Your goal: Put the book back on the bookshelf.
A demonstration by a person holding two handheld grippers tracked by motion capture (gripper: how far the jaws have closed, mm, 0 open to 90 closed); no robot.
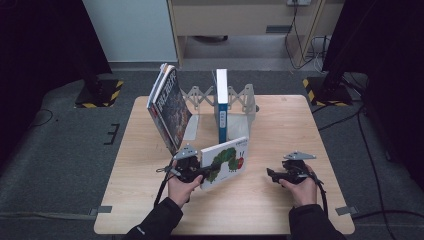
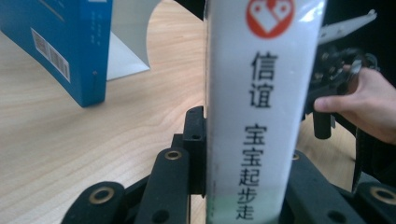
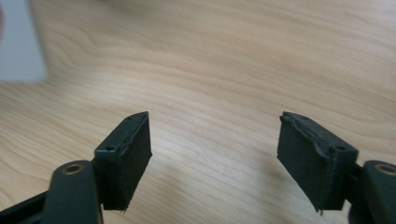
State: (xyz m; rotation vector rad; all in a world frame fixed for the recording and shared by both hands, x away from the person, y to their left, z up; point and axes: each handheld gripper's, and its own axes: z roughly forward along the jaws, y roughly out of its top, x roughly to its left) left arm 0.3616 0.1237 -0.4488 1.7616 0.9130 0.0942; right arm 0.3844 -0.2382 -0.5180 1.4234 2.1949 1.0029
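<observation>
— Inspector: What was the state of the fingers?
— Assistant: The left gripper (image 1: 200, 171) had its fingers (image 2: 194, 140) clamped on the spine of the caterpillar book (image 1: 225, 161), held tilted just above the desk (image 1: 280, 200). The right gripper (image 1: 272, 174) had its fingers (image 3: 130, 154) apart, nothing between them, bare desk beneath.
— Inspector: And the surroundings?
— Assistant: A blue book (image 1: 221, 102) stood upright in the rack (image 1: 242, 100) behind; further books (image 1: 167, 107) leaned at its left.

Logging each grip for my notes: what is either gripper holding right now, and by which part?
The left gripper clamps the caterpillar picture book by its spine edge. The right gripper holds nothing; its jaws stand open.
</observation>
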